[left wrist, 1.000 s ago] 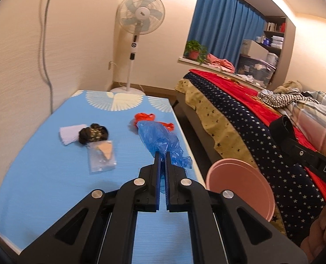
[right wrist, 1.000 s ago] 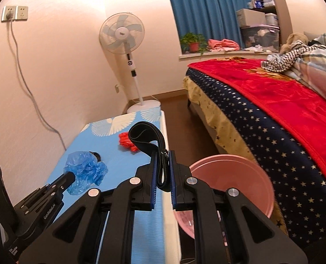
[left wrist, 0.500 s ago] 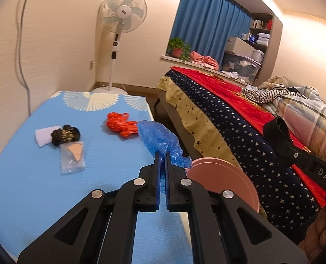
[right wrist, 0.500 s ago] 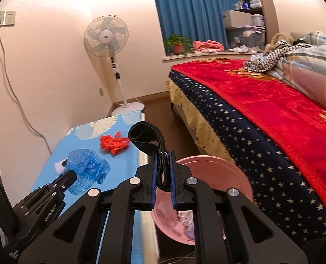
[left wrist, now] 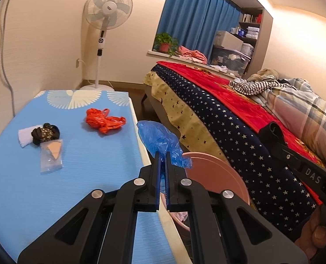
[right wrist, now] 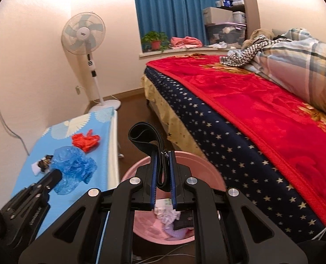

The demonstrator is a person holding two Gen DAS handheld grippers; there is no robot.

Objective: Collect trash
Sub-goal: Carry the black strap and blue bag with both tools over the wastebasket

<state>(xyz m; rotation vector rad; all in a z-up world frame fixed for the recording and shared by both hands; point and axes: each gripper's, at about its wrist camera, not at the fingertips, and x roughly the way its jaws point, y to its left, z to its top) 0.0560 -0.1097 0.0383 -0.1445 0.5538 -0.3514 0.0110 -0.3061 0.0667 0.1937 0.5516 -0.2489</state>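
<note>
1. Over the right edge of the blue surface [left wrist: 13,176], in the left wrist view, the left tongs [left wrist: 162,160] are clamped tight on a crumpled blue plastic bag [left wrist: 160,140]. The bag hangs just above the rim of the pink bin [left wrist: 217,176], which stands on the floor between the surface and the bed [left wrist: 239,132]. On the surface lie an orange plastic bag [left wrist: 103,121], a dark crumpled wrapper [left wrist: 45,133] on a white tissue [left wrist: 24,136], and a clear packet [left wrist: 51,156]. The right tongs [left wrist: 272,132] show at the right edge.

2. Above the pink bin [right wrist: 206,167], in the right wrist view, the right tongs [right wrist: 163,176] pinch a black strap [right wrist: 145,136] whose loop stands up between the fingers. Trash lies inside the bin. The left tongs [right wrist: 56,176] hold the blue plastic bag [right wrist: 75,167] at the left.
</note>
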